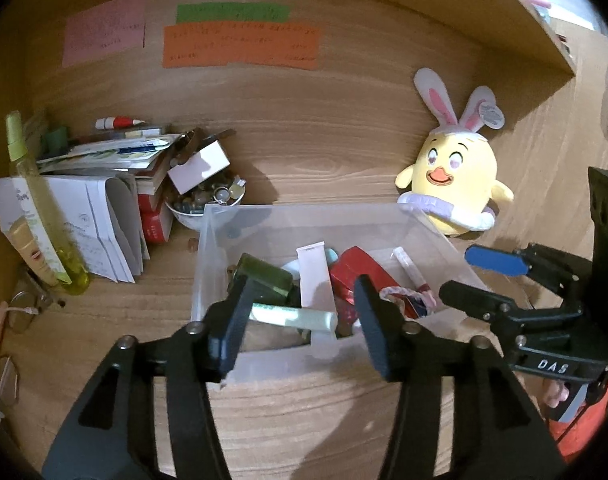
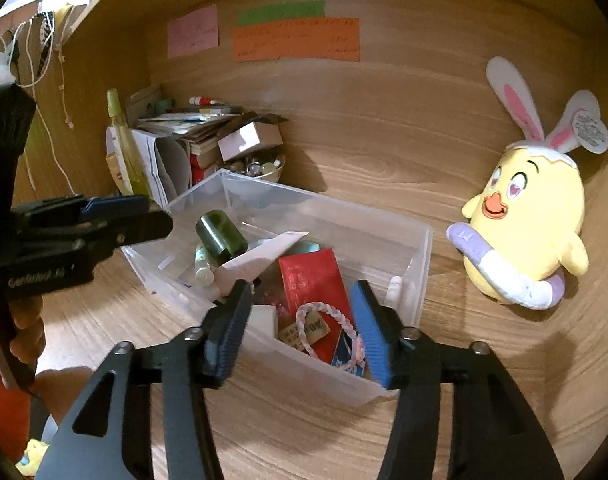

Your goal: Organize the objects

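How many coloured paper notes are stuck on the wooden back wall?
3: a pink note on the left, a green note to its right, and an orange note directly below the green one. None seems hidden.

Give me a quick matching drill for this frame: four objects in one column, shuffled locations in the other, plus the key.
Objects
1. red packet
2. chick plush
3. orange note
4. spray bottle

Places
A. stuck on the wooden back wall
B. upright by the paper stack, left of the clear bin
C. inside the clear bin
D. leaning on the back wall, right of the clear bin

Pairs: 1-C, 2-D, 3-A, 4-B
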`<state>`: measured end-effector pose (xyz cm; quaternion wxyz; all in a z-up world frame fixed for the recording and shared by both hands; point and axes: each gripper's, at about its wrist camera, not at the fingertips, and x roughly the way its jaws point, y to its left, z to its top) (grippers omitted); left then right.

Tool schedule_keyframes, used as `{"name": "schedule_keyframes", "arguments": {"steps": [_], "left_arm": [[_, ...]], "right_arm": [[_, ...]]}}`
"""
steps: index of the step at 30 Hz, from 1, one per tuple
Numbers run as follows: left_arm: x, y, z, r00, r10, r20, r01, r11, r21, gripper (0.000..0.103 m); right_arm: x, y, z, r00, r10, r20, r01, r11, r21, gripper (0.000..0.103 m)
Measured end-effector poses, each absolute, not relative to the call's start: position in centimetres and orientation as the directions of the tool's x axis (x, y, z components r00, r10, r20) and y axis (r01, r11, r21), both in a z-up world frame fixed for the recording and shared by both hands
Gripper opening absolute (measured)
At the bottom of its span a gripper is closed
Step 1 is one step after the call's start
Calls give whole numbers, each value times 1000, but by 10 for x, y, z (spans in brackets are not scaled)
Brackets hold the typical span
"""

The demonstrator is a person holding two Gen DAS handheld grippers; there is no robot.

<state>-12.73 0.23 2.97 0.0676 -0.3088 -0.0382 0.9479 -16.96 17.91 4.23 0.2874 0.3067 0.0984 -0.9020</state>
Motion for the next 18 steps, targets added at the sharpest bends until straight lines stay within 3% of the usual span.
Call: {"name": "schedule_keyframes", "arguments": {"steps": [5, 9, 11, 18], "left_arm": [[-109, 9, 30, -821, 125, -557, -104, -992, -69, 79], [-96, 12, 29, -829, 121, -547, -111, -992, -52, 81], [-92, 12, 28, -829, 126, -545, -112, -992, -59, 91], [-80, 13, 20, -831, 119, -543, -99, -993, -67, 92]], "right_arm": [[-159, 186, 45, -675, -448, -586, 556, -831, -5, 78], [-149, 191, 48, -691, -442, -572, 552, -833, -24, 83], [-144, 193, 48, -694, -442, -568, 552, -834, -25, 86], [-128, 203, 44, -694, -450, -562, 552, -833, -15, 90]]}}
